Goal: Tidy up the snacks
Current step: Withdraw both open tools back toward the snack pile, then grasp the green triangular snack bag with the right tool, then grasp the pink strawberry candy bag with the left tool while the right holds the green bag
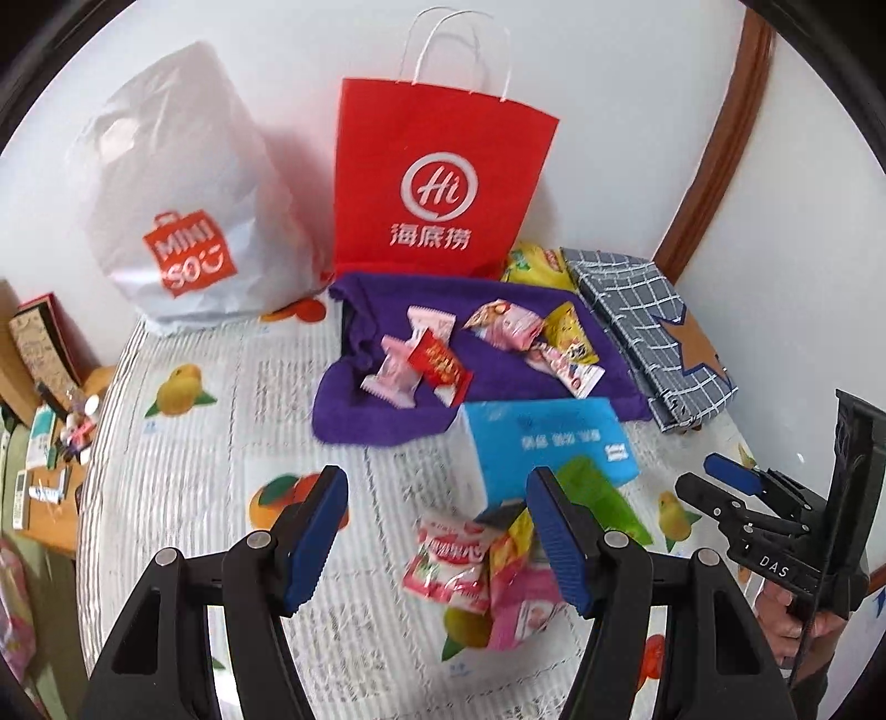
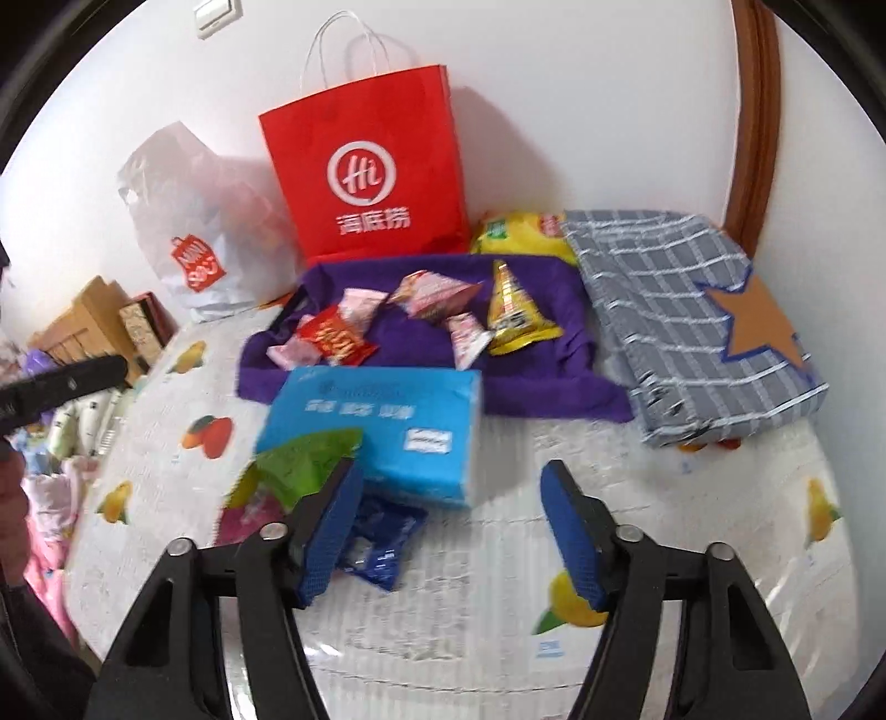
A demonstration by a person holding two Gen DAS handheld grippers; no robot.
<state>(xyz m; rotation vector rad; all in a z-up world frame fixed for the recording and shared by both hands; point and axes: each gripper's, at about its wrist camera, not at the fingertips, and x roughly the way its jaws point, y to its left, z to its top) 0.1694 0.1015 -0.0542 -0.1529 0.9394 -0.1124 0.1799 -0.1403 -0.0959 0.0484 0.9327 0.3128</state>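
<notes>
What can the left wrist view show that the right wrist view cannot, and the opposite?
Only the left wrist view shows the pink snack packets lying whole between the open left gripper, and the right gripper seen from the side.
Only the right wrist view shows the dark blue packet by the open right gripper, and a light switch.
Both show the red bag, white bag, purple cloth with snacks, blue tissue pack, green packet and checked cloth.

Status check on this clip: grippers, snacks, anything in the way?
Left gripper open, empty, above loose snack packets. Right gripper open, empty. Blue tissue pack sits before purple cloth.
</notes>
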